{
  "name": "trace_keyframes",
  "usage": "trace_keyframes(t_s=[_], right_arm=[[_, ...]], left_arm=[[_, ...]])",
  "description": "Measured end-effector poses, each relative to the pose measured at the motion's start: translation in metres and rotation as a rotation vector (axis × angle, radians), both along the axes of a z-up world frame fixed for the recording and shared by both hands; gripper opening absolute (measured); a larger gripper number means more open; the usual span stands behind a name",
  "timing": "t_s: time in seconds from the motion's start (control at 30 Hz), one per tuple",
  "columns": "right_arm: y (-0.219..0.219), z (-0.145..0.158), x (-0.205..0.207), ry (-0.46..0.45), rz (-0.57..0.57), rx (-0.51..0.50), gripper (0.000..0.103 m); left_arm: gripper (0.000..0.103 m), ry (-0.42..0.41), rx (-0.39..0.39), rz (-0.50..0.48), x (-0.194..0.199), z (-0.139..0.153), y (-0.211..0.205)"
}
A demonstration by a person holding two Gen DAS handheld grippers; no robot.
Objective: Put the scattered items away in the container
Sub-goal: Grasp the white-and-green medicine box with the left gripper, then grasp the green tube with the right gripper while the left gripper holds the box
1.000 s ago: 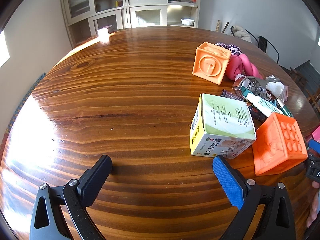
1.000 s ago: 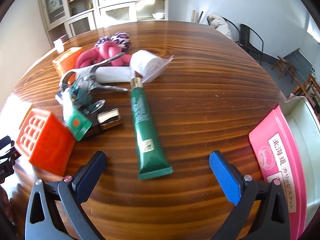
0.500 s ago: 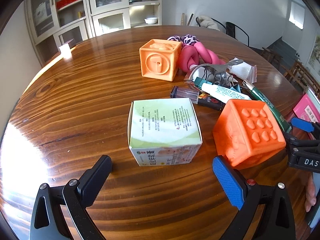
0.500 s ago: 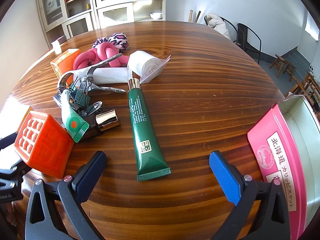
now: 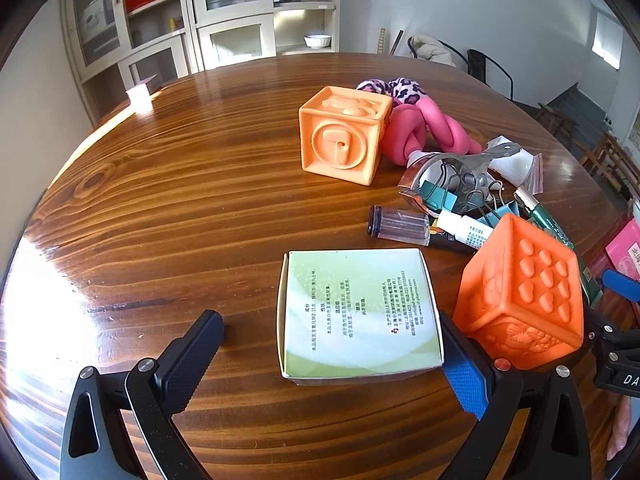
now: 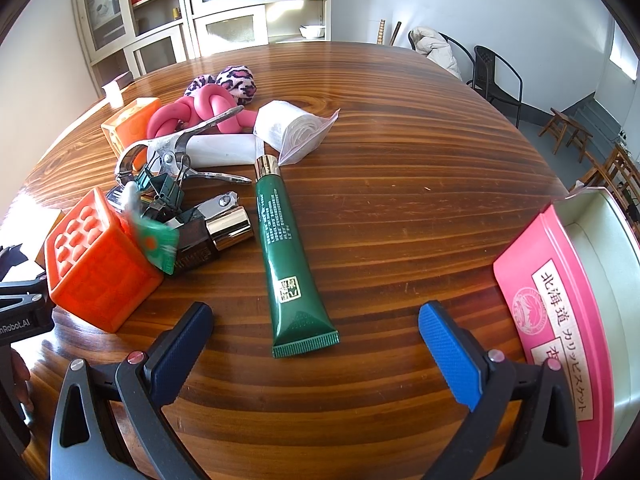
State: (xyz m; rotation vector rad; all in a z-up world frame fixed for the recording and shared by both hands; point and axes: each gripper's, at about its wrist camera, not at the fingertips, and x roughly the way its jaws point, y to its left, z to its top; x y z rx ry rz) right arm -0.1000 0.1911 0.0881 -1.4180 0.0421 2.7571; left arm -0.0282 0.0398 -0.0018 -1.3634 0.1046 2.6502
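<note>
My left gripper point(image 5: 332, 354) is open, its jaws on either side of a green-and-white carton point(image 5: 358, 310) lying on the round wooden table point(image 5: 180, 184). A dark orange cube point(image 5: 520, 292) sits just right of the carton. A light orange cube point(image 5: 344, 134), a pink knotted toy point(image 5: 424, 132) and a heap of clips, tubes and a metal clamp point(image 5: 460, 184) lie beyond. My right gripper point(image 6: 316, 344) is open, just behind the flat end of a green tube point(image 6: 286, 252). The pink tin container point(image 6: 572, 320) stands open at the right.
A white roll in a plastic bag point(image 6: 292, 130), a leopard-print ball point(image 6: 236, 80) and a small dark bottle with a silver cap point(image 6: 212, 236) lie in the pile. Cabinets point(image 5: 224, 20) and chairs point(image 6: 496, 76) stand beyond the table.
My left gripper has swung right and moved forward until the carton sits between its jaws. My right gripper has edged closer to the green tube.
</note>
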Motion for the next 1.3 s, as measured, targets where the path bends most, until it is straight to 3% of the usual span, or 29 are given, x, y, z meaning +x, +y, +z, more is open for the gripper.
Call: trace_keyframes(t_s=[0.43, 0.5, 0.53, 0.57, 0.77, 0.97, 1.03, 1.07, 1.13, 1.3], right_arm=[[0.004, -0.001, 0.003, -0.001, 0.011, 0.001, 0.102], [0.004, -0.001, 0.003, -0.001, 0.011, 0.001, 0.103], [0.004, -0.001, 0.003, -0.001, 0.01, 0.001, 0.102], [0.004, -0.001, 0.003, -0.001, 0.009, 0.0, 0.102], [0.015, 0.003, 0.008, 0.025, 0.007, -0.064, 0.102], [0.02, 0.017, 0.013, 0.123, 0.017, -0.113, 0.094], [0.02, 0.021, 0.011, 0.146, 0.018, -0.119, 0.084], [0.02, 0.022, 0.008, 0.146, 0.017, -0.118, 0.08], [0.02, 0.019, 0.001, 0.125, 0.01, -0.111, 0.059], [0.021, 0.01, -0.013, 0.059, 0.03, -0.136, 0.054]], left_arm=[[0.1, 0.003, 0.007, 0.021, -0.005, 0.0, 0.004], [0.085, 0.023, 0.013, 0.003, -0.004, 0.002, 0.004], [0.065, 0.038, 0.014, -0.005, -0.001, 0.004, 0.006], [0.053, 0.047, 0.019, -0.015, 0.001, 0.006, 0.007], [0.052, 0.045, 0.087, -0.035, 0.0, 0.007, 0.0], [0.052, 0.073, 0.1, -0.021, 0.002, 0.012, -0.01], [0.052, 0.086, 0.125, -0.015, 0.005, 0.019, -0.012], [0.052, 0.093, 0.135, -0.014, 0.006, 0.022, -0.014], [0.052, 0.103, 0.149, -0.012, 0.007, 0.027, -0.015], [0.052, 0.109, 0.167, -0.005, 0.009, 0.032, -0.018]])
